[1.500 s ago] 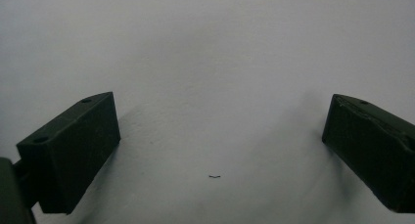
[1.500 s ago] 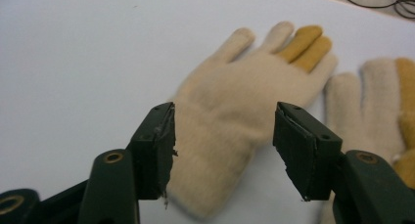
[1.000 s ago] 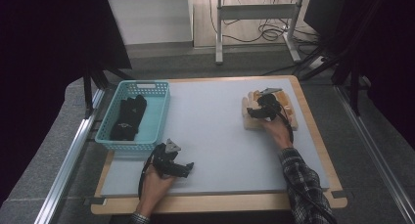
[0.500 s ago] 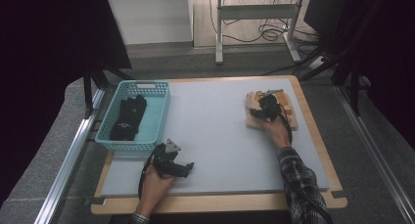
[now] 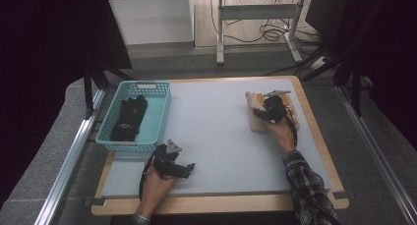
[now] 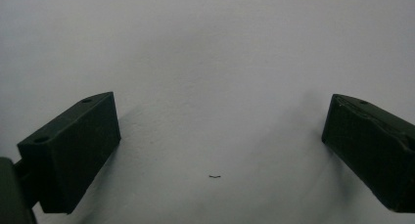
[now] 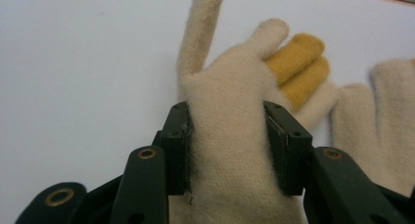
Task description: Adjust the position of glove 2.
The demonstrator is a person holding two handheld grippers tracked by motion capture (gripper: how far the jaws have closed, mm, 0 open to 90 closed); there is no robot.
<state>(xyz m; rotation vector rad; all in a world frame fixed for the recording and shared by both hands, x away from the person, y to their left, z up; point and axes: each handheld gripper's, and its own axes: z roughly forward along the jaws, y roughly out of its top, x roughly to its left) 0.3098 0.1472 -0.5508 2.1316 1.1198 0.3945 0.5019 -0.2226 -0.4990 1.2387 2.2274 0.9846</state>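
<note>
Right gripper view is showing the right gripper point(image 7: 227, 150) squeezing a cream glove point(image 7: 230, 136) across its middle, likely to lift it off the table point(image 5: 216, 136). Its jaws have just been closing. The left gripper point(image 6: 215, 150) is resting wide apart, holding nothing.

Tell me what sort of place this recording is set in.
Probably a lab or recording workstation: a table with a grey mat, framed by dark curtains, metal rails alongside, and loose cables on the floor behind.

No readable text, labels or numbers anywhere.
</note>
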